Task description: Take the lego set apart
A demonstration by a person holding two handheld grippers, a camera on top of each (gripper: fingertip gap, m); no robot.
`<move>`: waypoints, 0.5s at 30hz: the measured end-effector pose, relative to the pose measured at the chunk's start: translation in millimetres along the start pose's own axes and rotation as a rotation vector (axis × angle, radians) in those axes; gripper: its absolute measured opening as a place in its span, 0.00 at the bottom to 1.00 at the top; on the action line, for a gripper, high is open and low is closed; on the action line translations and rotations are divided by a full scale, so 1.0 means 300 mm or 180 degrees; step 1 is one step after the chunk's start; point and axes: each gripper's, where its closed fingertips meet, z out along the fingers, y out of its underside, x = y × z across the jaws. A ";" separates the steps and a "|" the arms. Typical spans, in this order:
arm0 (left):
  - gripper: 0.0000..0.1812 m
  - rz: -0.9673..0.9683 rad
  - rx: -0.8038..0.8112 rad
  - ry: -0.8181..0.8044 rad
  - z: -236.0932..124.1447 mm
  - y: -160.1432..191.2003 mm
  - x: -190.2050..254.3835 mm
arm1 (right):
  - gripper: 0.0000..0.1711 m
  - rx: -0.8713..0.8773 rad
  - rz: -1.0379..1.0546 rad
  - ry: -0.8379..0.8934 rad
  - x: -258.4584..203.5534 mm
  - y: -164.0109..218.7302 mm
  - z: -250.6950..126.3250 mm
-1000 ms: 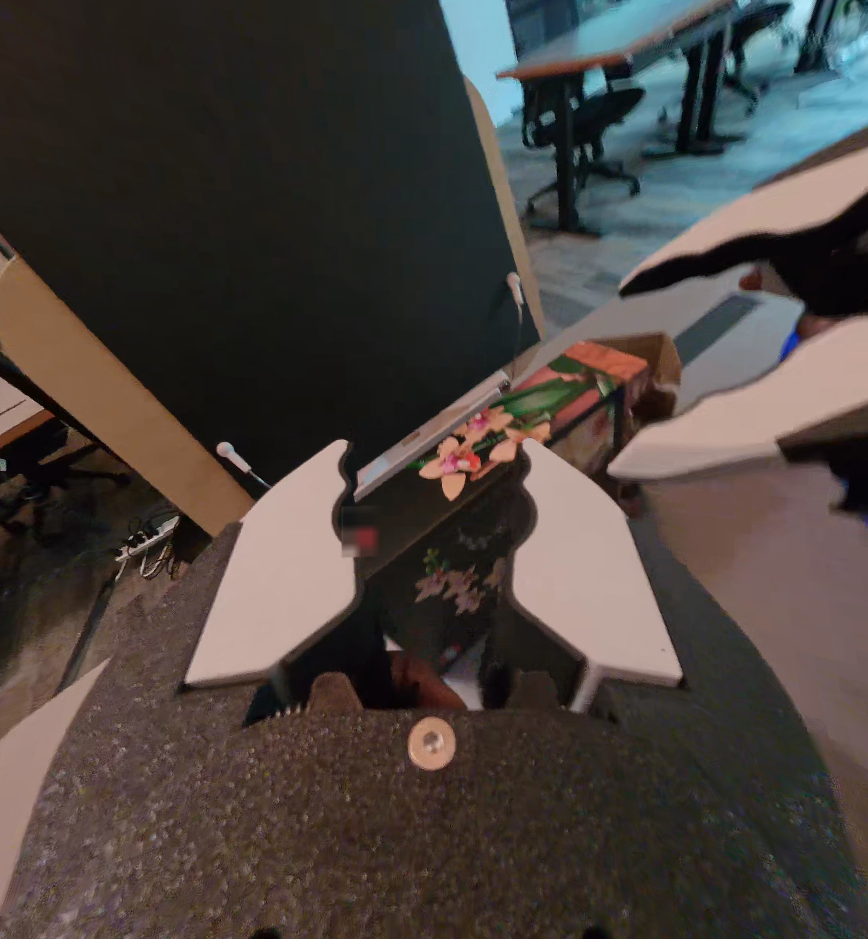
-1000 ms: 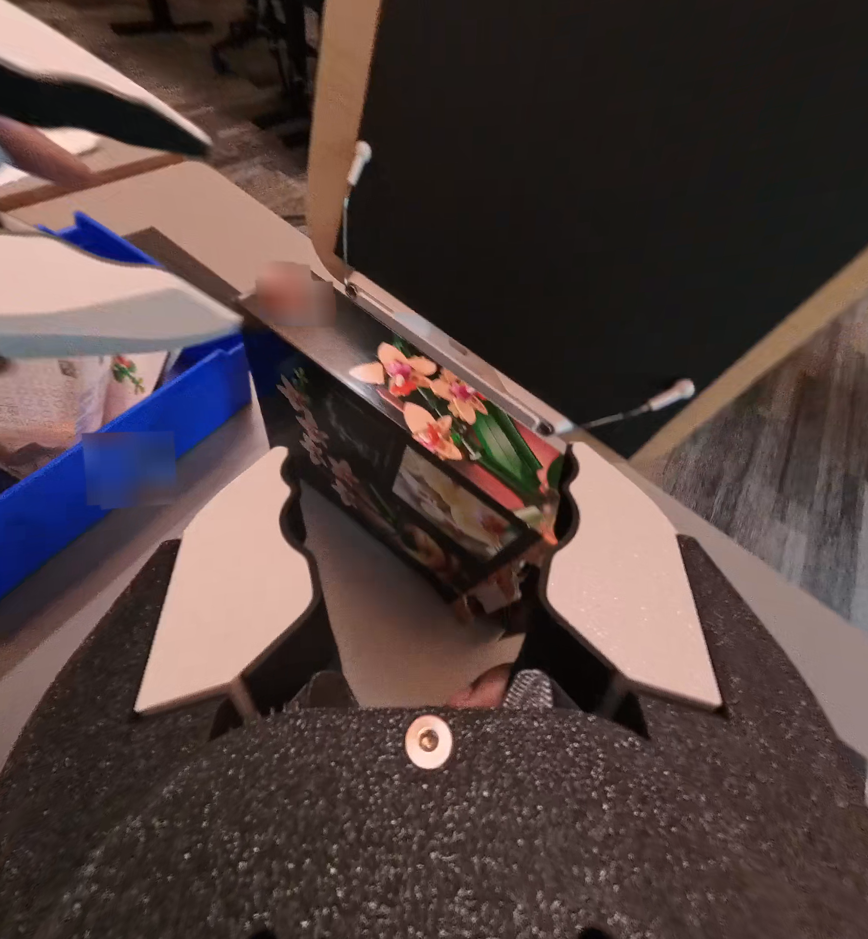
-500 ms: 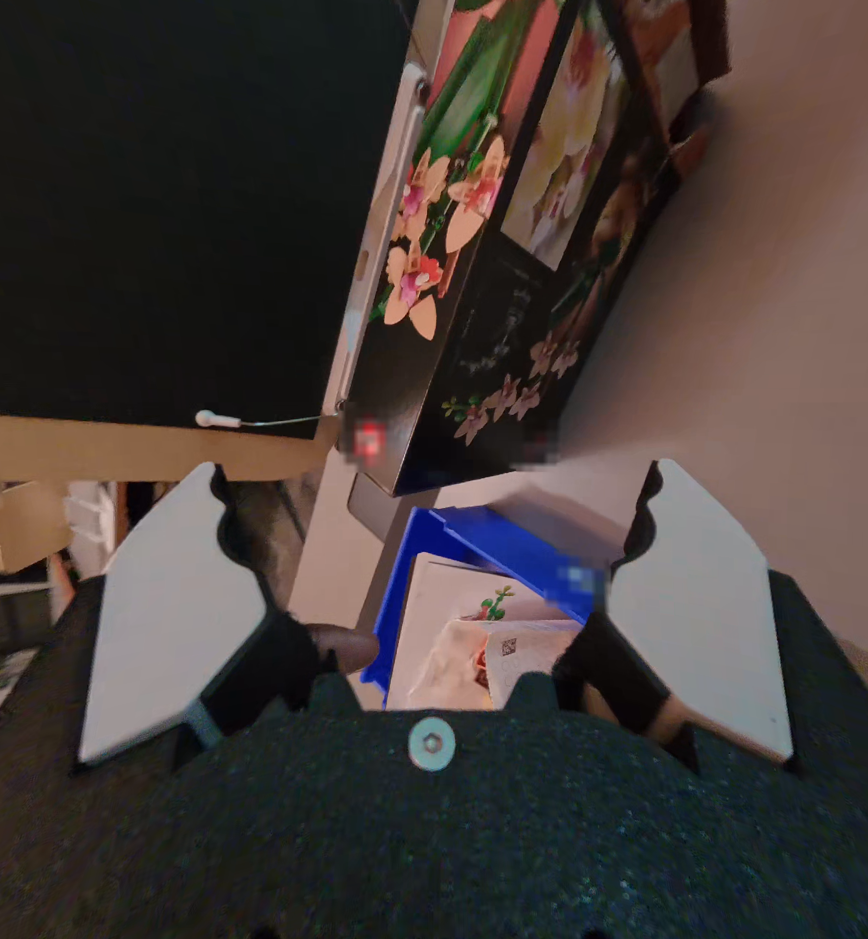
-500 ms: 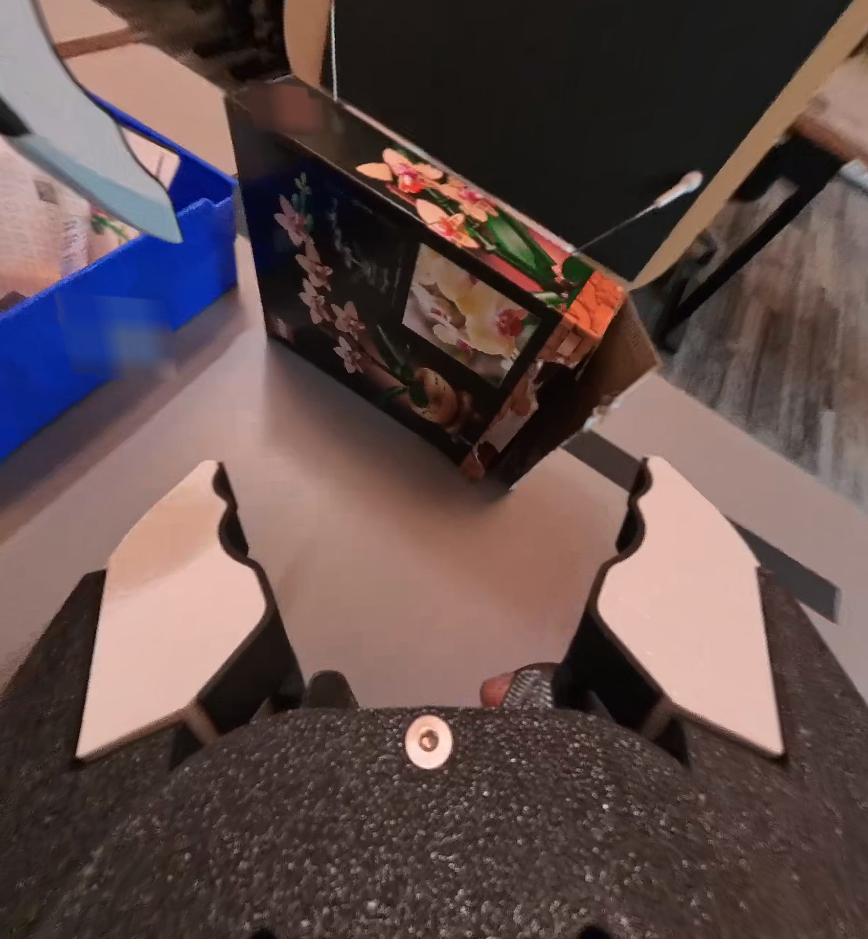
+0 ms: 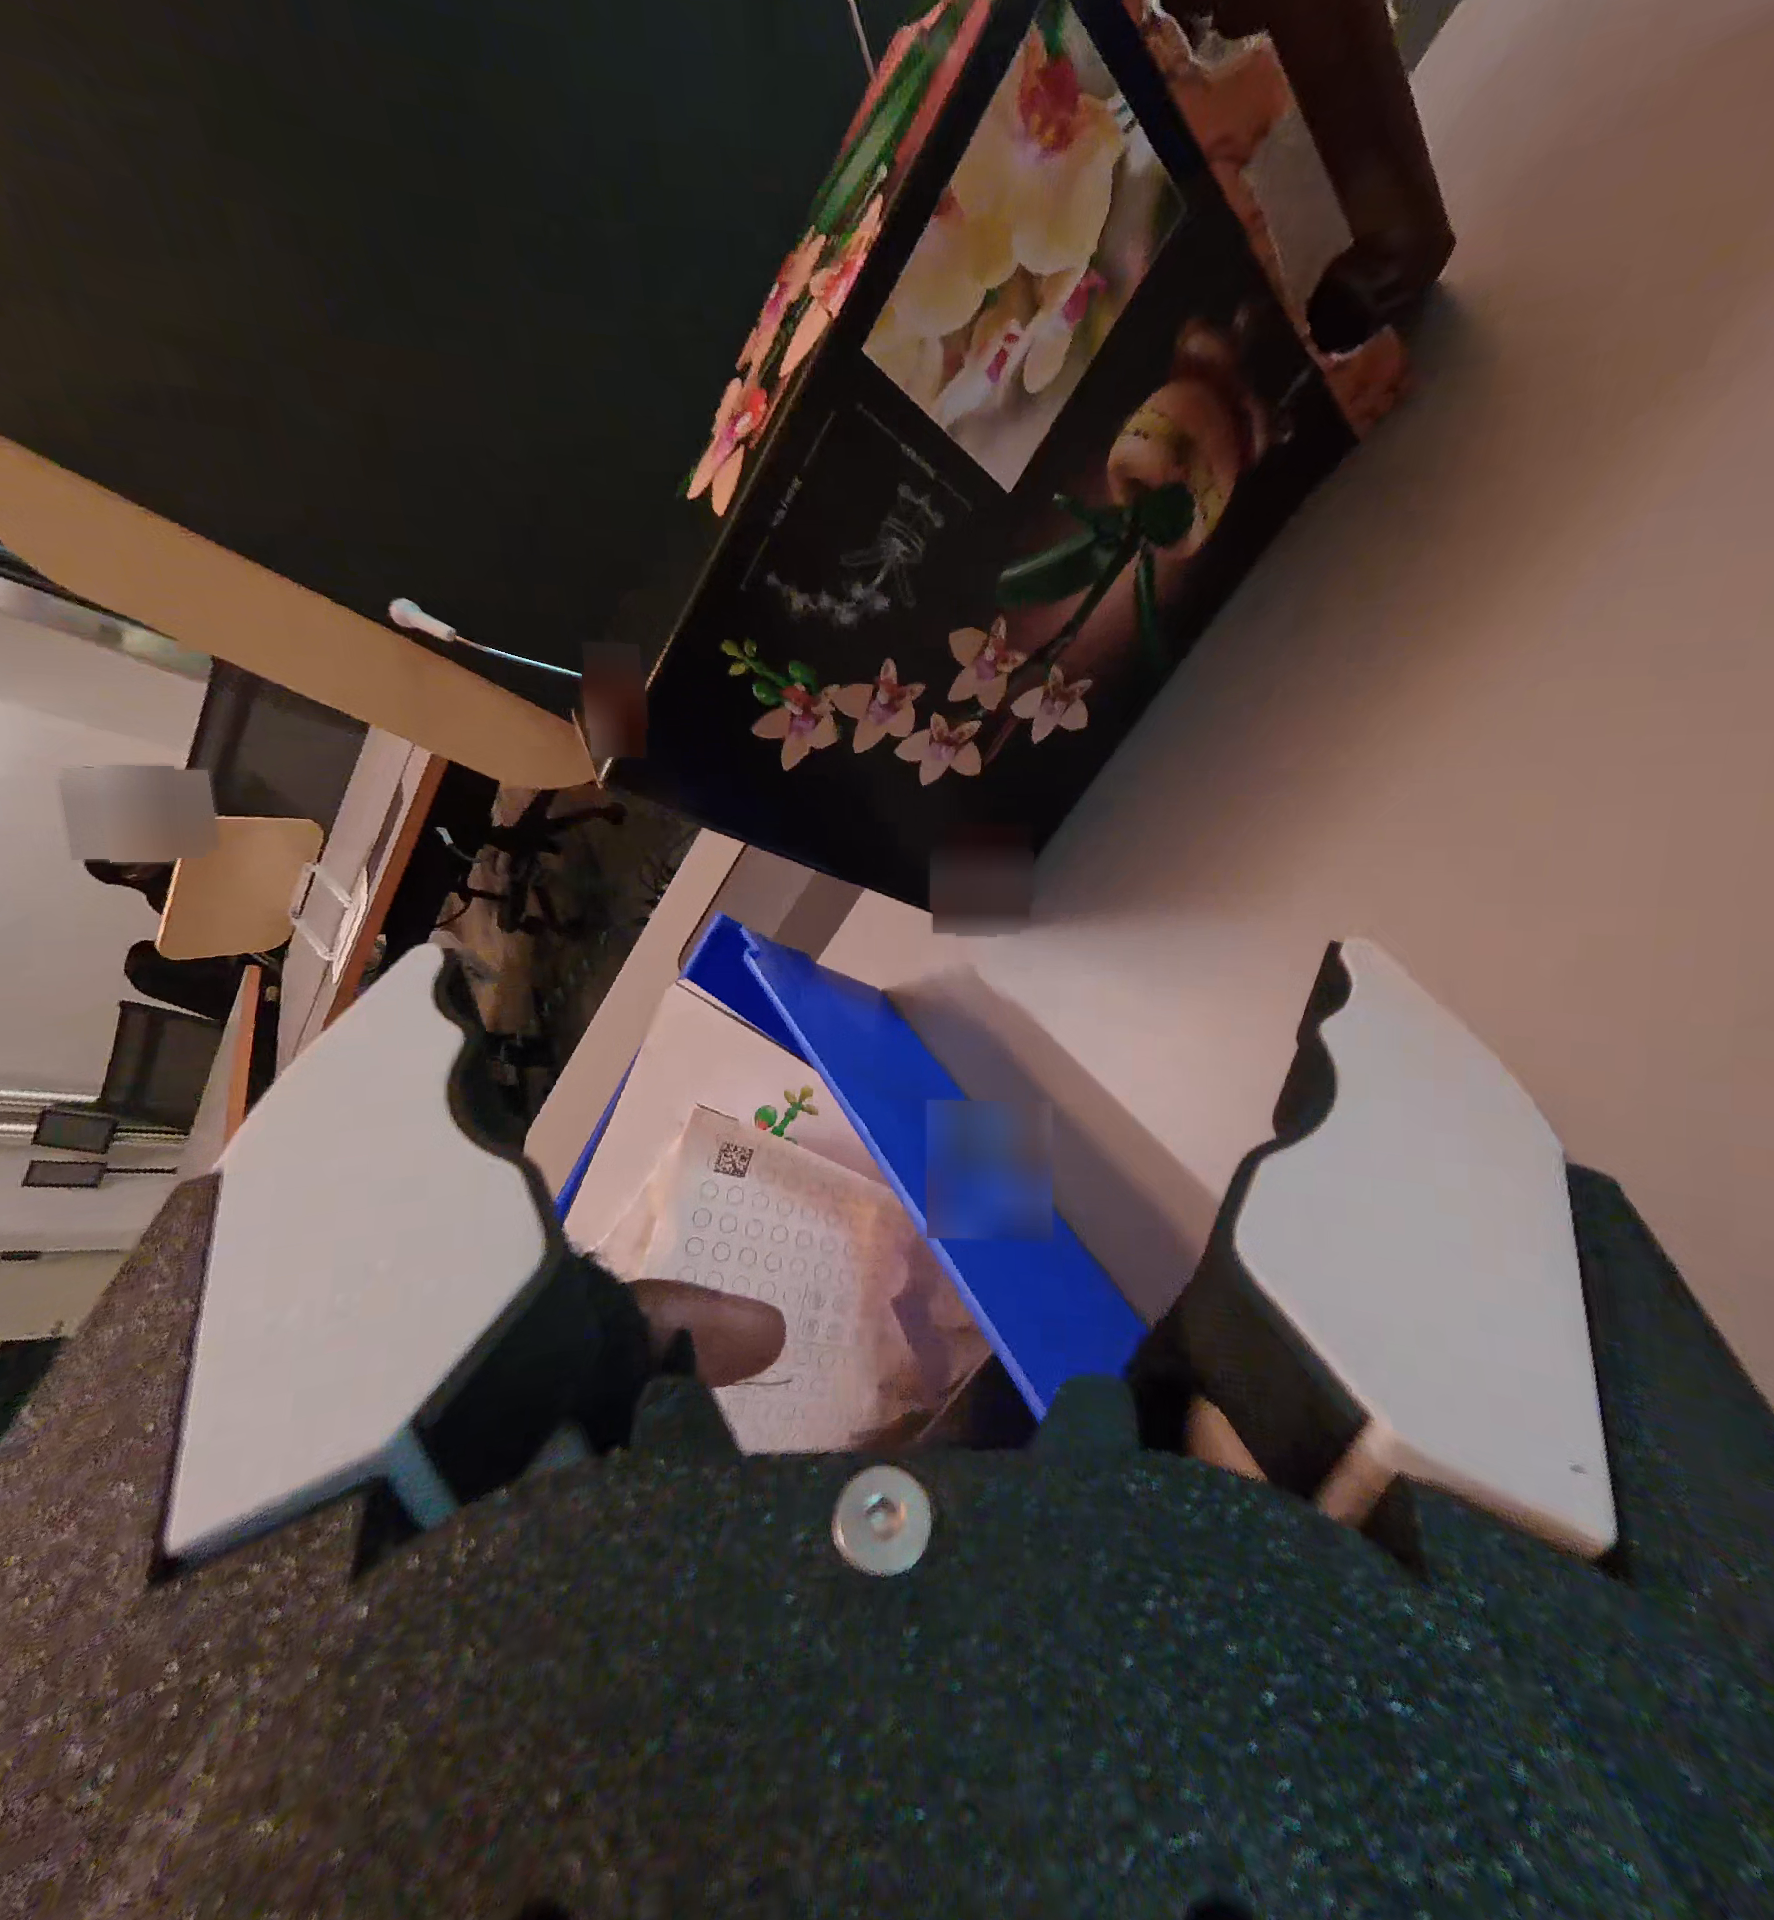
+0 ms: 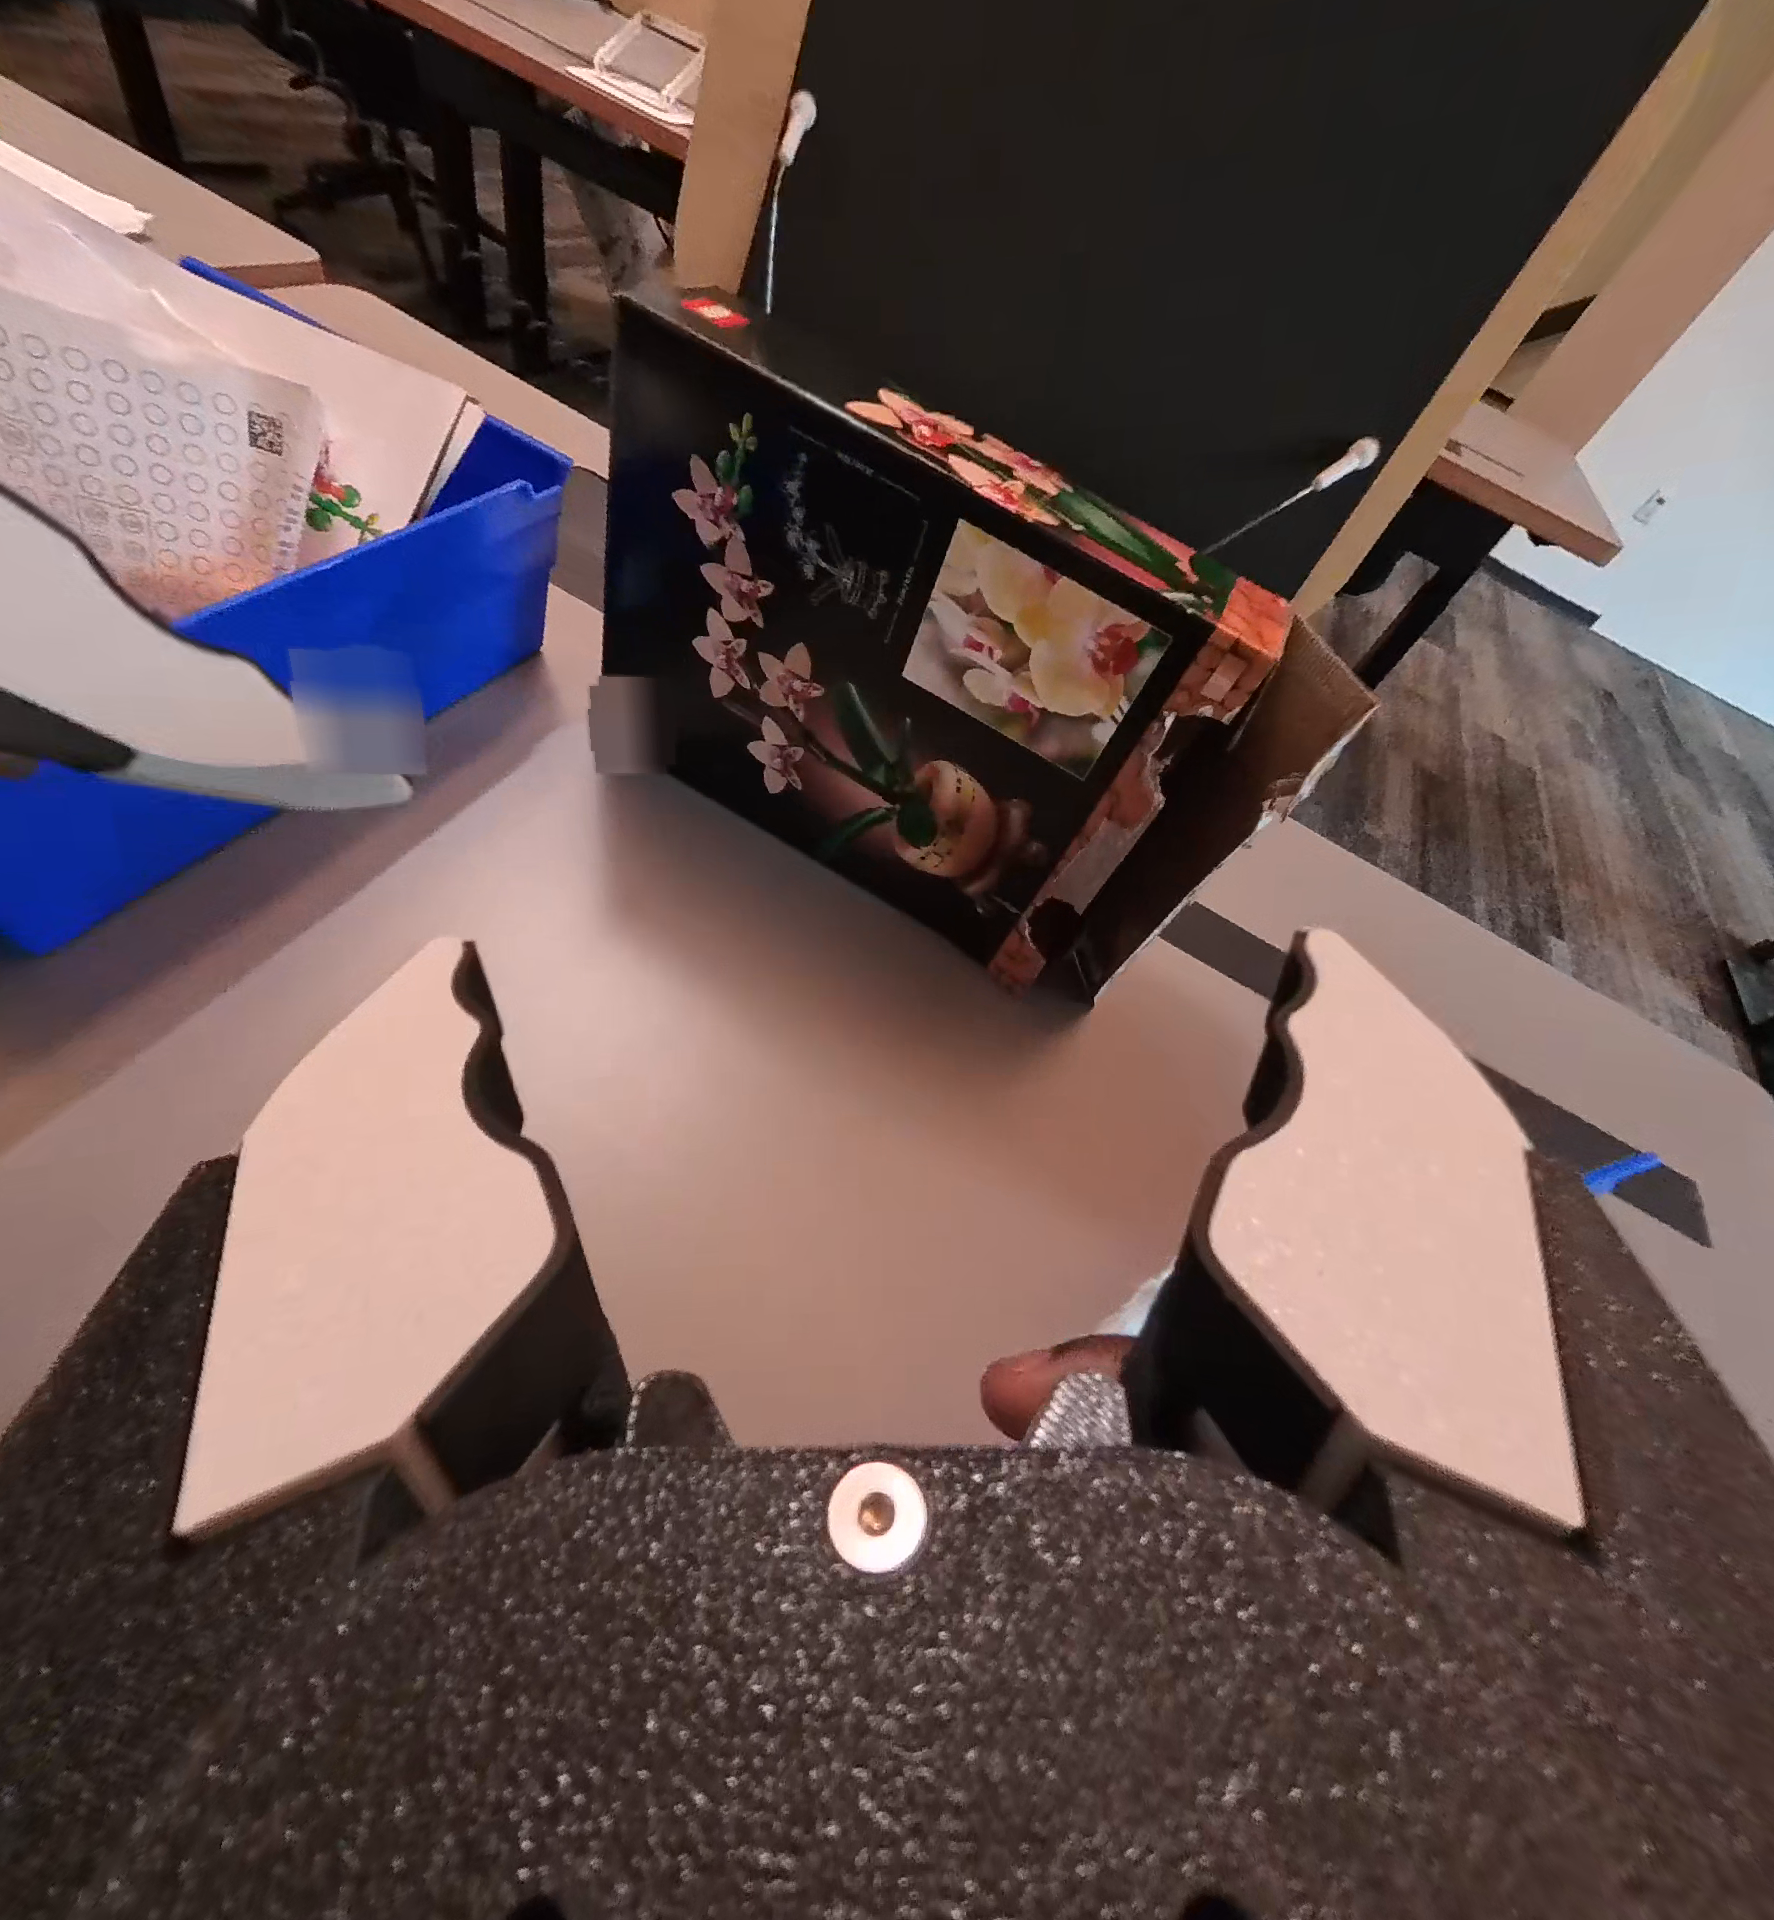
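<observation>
- Since a second ago both tongs have let go of the lego box [image 6: 924, 675] and drawn back; left tongs [image 5: 883, 1091] and right tongs [image 6: 883, 1081] gape empty.
- The box carries printing and a red logo.
- Black, orchid-printed, torn at one end, it stands near the tabletop [image 6: 810, 1039] far edge beside the blue bin [image 6: 374, 613].

Glossy printed cardboard box [image 6: 924, 665], smooth blue plastic bin [image 6: 395, 613], matt table [image 6: 810, 1091].
</observation>
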 end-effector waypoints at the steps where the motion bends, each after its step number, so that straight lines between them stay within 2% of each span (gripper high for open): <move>1: 0.79 -0.0010 0.0049 0.0023 0.003 -0.006 -0.008 | 0.80 -0.0024 0.0017 -0.0015 -0.004 0.008 0.004; 4: 0.75 0.0018 0.0343 0.0148 0.037 -0.051 -0.045 | 0.79 -0.0110 0.0050 -0.0092 -0.022 0.052 0.016; 6: 0.63 0.0147 0.0587 0.0299 0.082 -0.094 -0.076 | 0.79 -0.0171 0.0100 -0.0191 -0.047 0.097 0.026; 7: 0.62 0.0242 0.0577 0.0394 0.116 -0.104 -0.092 | 0.79 -0.0205 0.0120 -0.0251 -0.064 0.121 0.032; 8: 0.61 0.0343 0.0468 0.0474 0.156 -0.109 -0.113 | 0.78 -0.0224 0.0133 -0.0298 -0.081 0.143 0.037; 12: 0.73 0.0818 0.0001 0.0738 0.319 -0.154 -0.185 | 0.68 0.0002 0.0123 -0.0323 -0.104 0.167 0.044; 15: 0.71 0.1086 -0.0258 0.1293 0.405 -0.195 -0.166 | 0.66 0.0132 0.0143 -0.0345 -0.106 0.165 0.044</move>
